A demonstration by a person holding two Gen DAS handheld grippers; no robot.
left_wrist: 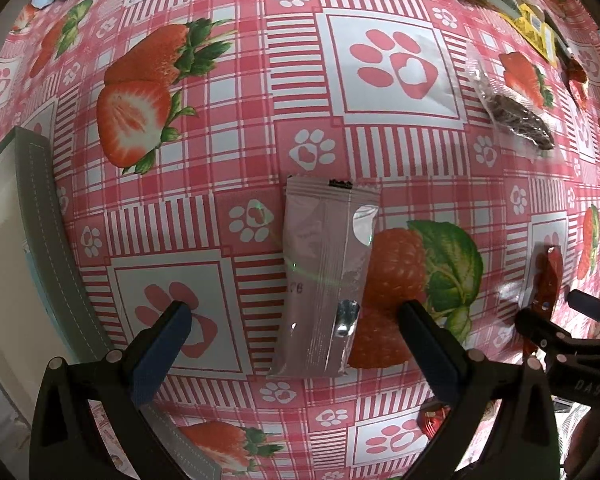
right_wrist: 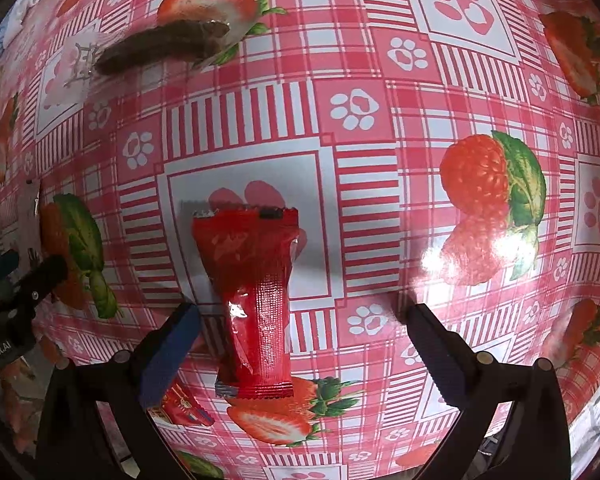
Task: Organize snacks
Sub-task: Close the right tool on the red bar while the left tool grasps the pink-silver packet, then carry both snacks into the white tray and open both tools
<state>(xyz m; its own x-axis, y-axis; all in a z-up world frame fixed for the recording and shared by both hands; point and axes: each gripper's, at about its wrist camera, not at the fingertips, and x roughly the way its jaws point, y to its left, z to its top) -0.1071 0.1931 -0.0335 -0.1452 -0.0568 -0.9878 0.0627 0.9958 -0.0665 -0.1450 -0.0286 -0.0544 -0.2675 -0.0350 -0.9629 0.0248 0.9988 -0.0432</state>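
Hand-held gripper [right_wrist: 300,316] astride lengthwise red packet [right_wrist: 256,300]

Left gripper [left_wrist: 294,318]: matte black plastic arms, angular and tapering, each ending in fingers [left_wrist: 162,350] faced with dark blue ribbed pads, round silver pivot screws near the arm bases. Right gripper [right_wrist: 300,320]: same build, black arms, blue textured pads on the fingers [right_wrist: 168,354], silver screw heads at the joints; seen from the left wrist camera its black body carries white "DAS" lettering. In the right wrist camera the left unit's black body shows partial white text reading "enRobot.AI".
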